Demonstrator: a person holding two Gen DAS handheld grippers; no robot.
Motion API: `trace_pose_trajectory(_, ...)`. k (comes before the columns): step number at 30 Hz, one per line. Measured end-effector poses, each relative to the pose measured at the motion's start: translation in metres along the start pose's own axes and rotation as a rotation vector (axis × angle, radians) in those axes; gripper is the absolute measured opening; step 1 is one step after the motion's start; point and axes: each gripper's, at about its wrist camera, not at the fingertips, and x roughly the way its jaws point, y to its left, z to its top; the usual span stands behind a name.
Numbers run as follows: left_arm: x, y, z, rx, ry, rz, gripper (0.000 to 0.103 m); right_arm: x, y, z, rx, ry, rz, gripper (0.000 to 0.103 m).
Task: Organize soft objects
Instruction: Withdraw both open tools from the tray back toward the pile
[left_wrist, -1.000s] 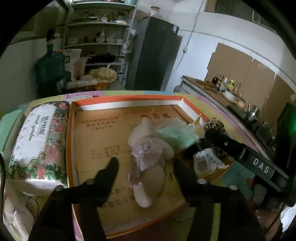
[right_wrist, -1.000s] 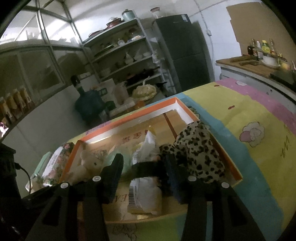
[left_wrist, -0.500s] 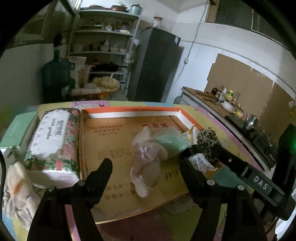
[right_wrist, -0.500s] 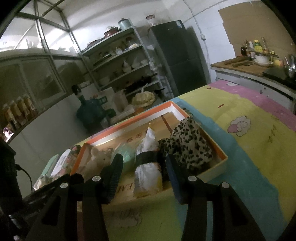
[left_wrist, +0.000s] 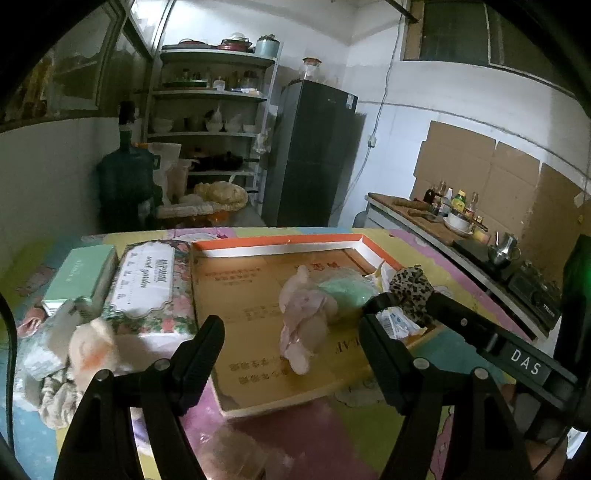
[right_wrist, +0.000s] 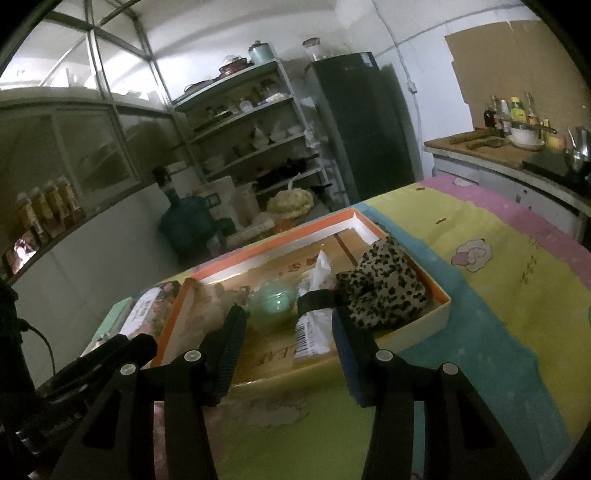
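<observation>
A shallow orange-rimmed cardboard box (left_wrist: 277, 240) (right_wrist: 439, 295) lies on the table. In it lie a pale pink plush toy (left_wrist: 303, 325), a mint-green soft thing (left_wrist: 343, 291) (right_wrist: 273, 299), a white packet (right_wrist: 314, 328) (left_wrist: 399, 321) with a dark band, and a leopard-print cloth (right_wrist: 384, 288) (left_wrist: 410, 288). My left gripper (left_wrist: 291, 325) hovers open before the box's near edge, its fingers wide of the plush toy. The right gripper (right_wrist: 288, 317) is open too, short of the box, with the packet lying free beyond its fingers.
Left of the box sit a floral tissue pack (left_wrist: 147, 288), a mint carton (left_wrist: 81, 273) and a heap of cloth with a peach plush (left_wrist: 88, 350). A patterned cloth (right_wrist: 498, 295) covers the table. Shelves, a water jug and a fridge stand behind, a cluttered counter to the right.
Both grippers have drawn back and up from the box, which looks smaller. The left jaws stand wider than a second ago. The plush toy and packet stay in the box.
</observation>
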Motion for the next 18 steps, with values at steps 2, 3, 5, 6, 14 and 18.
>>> trace_pose_trajectory(2,-0.007,0.001,-0.001,0.006,-0.012,0.010,0.075,-0.005,0.004,-0.001,-0.005,-0.004,0.001,0.050)
trace_pose_trajectory(3,-0.011,0.001,-0.002,0.011,-0.019,0.017,0.075,-0.008,0.007,-0.002,-0.007,-0.006,0.001,0.050)
trace_pose_trajectory(5,-0.019,0.003,-0.002,0.020,-0.031,0.031,0.075,-0.014,0.013,-0.003,-0.012,-0.011,0.002,0.050)
trace_pose_trajectory(6,-0.023,0.003,-0.003,0.024,-0.037,0.039,0.075,-0.018,0.017,-0.004,-0.017,-0.015,0.003,0.050)
trace_pose_trajectory(14,-0.052,0.016,-0.008,0.032,-0.070,0.080,0.075,-0.038,0.042,-0.015,-0.052,-0.024,0.009,0.056)
trace_pose_trajectory(18,-0.062,0.021,-0.011,0.028,-0.075,0.088,0.075,-0.044,0.053,-0.020,-0.067,-0.021,0.014,0.057)
